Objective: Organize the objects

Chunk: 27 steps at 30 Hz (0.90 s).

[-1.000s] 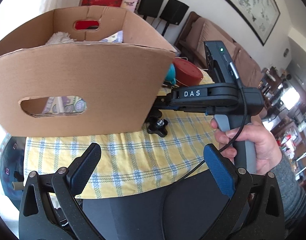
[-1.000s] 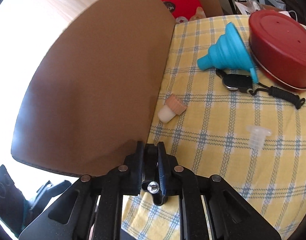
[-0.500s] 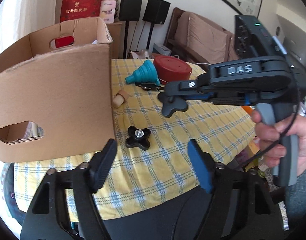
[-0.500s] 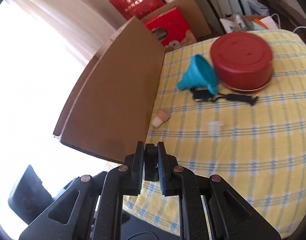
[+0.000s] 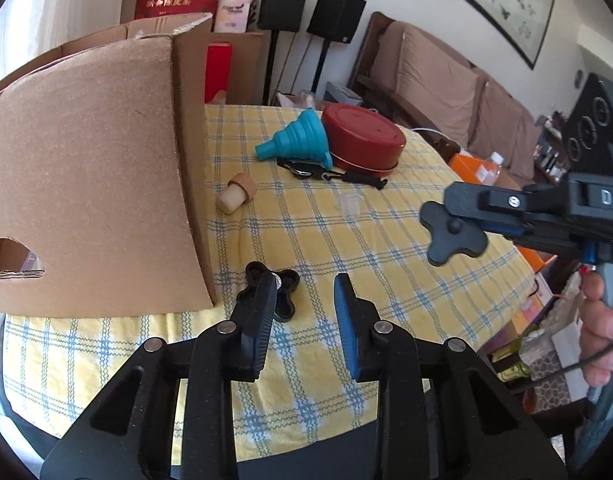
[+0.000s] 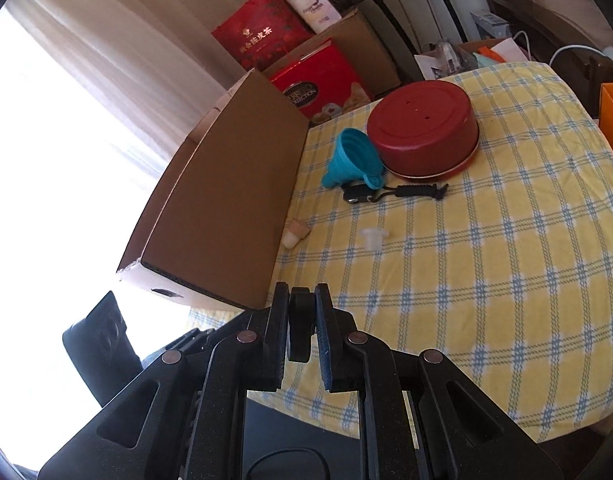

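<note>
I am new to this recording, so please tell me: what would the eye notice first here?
The big cardboard box fills the left of the yellow checked tablecloth. The right gripper holds a black star knob above the cloth, and a second knob lies just ahead of the open left gripper.

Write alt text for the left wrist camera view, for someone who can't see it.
The left hand-held gripper hangs open over a yellow checked tablecloth, just above a black star knob beside a cardboard box. At right, the right hand-held gripper holds a second star knob.
</note>
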Motion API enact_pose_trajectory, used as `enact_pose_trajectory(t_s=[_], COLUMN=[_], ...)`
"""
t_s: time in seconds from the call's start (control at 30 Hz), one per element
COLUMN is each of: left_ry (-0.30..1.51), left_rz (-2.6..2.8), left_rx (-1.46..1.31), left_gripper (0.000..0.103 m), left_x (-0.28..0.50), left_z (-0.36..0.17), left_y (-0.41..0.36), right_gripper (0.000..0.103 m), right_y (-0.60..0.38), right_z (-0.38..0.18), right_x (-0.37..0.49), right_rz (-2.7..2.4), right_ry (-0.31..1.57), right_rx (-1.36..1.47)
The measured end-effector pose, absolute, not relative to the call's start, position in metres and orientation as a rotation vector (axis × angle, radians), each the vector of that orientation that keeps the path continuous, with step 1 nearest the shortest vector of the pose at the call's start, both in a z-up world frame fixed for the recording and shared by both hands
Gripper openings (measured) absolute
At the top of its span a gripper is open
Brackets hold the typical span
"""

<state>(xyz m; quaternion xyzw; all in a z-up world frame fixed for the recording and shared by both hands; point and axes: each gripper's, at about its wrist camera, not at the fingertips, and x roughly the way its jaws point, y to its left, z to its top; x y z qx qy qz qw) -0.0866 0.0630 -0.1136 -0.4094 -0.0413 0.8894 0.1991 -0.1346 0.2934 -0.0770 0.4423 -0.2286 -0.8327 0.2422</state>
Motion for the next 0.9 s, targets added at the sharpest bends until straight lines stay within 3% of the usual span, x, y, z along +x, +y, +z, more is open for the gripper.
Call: enact_pose_trajectory(t_s=[0.77,0.83,0.9], left_ry=[-0.125,-0.086,-0.065], left_rz=[2.412,2.413,2.443], left_rx=[-1.163,-1.138,-1.092], left_gripper=[0.028,0.047,0.077], left_x=[-0.1,-0.095,-0.091], left_z=[-0.124,-0.122,-0.119], left_y=[0.099,0.104,0.104], right_gripper=[0.012,0.012,0.012], right_y=[0.318,0.321,0.324], right_z=[-0.08,-0.08,-0.079], right_x=[-0.118,-0.118,-0.117], right_rz=[-2.265,-2.273,-2.28], right_ry=[-0.686,-0.693,-0.699], right_rx=[1.175,1.174,1.175])
